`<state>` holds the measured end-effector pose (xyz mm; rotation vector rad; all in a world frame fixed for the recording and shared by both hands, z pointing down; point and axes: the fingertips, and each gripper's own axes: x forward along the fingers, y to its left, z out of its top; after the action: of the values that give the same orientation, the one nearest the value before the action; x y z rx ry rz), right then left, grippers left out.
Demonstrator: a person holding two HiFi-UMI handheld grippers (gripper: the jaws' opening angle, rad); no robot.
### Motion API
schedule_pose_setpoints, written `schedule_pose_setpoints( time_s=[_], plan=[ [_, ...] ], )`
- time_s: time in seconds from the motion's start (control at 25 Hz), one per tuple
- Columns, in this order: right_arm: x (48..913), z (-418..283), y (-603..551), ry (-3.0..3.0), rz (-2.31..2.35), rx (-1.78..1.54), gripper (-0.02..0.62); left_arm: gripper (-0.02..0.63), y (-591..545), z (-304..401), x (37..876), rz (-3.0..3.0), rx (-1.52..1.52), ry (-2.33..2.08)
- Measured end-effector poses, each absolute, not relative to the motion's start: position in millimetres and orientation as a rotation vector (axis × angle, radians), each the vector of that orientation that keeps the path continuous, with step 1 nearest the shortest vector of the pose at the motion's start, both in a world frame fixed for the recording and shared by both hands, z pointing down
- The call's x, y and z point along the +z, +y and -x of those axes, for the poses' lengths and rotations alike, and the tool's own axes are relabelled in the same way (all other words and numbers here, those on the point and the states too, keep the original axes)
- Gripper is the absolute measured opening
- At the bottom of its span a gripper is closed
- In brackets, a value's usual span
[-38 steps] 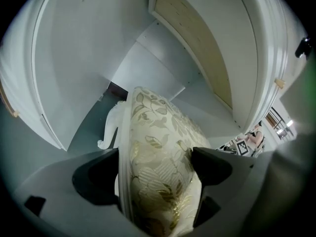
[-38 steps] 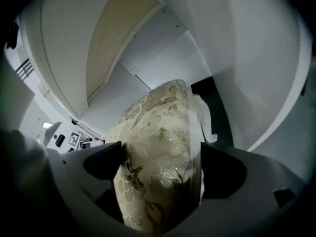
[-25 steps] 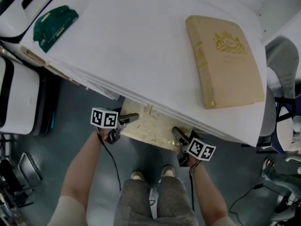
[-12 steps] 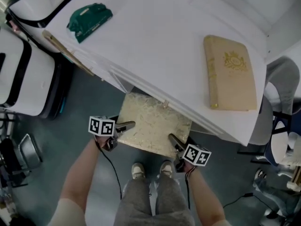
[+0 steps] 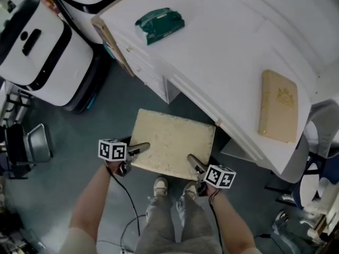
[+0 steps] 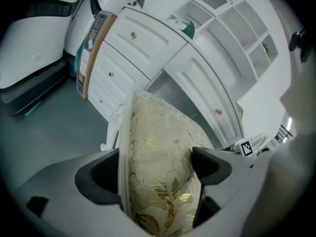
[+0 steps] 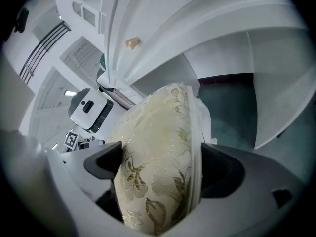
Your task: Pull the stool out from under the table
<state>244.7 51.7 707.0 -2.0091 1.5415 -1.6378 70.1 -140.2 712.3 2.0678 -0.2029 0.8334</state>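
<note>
White table (image 5: pixel 222 52) overhangs at most the far corner of the cream brocade-cushioned stool (image 5: pixel 172 144) (judged nearly out); left gripper (image 5: pixel 142 147) and right gripper (image 5: pixel 192 161) each clamp its padded edge.

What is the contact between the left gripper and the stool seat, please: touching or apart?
Touching. The left gripper view shows the left gripper closed on the stool seat, both jaws pressed against its sides.

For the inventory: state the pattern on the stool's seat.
The cream padded stool seat carries gold floral brocade; clearest in left gripper view.
</note>
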Motion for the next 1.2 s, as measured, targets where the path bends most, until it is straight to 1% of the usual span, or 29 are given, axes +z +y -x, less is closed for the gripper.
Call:
schedule_pose_setpoints(
  time_s=[0.44,0.92,1.2],
  plan=[
    [652,-150,-45,1.996,1.853,-1.69,0.491,0.451,-167,78,659,-1.991,0.601,-0.52],
    [626,8,-119,2.466,1.51,-1.76,0.491,0.451,-147,270,625,-1.847,0.376,-0.925],
    [630,91,-134,2.656,1.298,-1.786,0.491,0.451,-117,352,618,-1.769,0.265,-1.113]
  ],
)
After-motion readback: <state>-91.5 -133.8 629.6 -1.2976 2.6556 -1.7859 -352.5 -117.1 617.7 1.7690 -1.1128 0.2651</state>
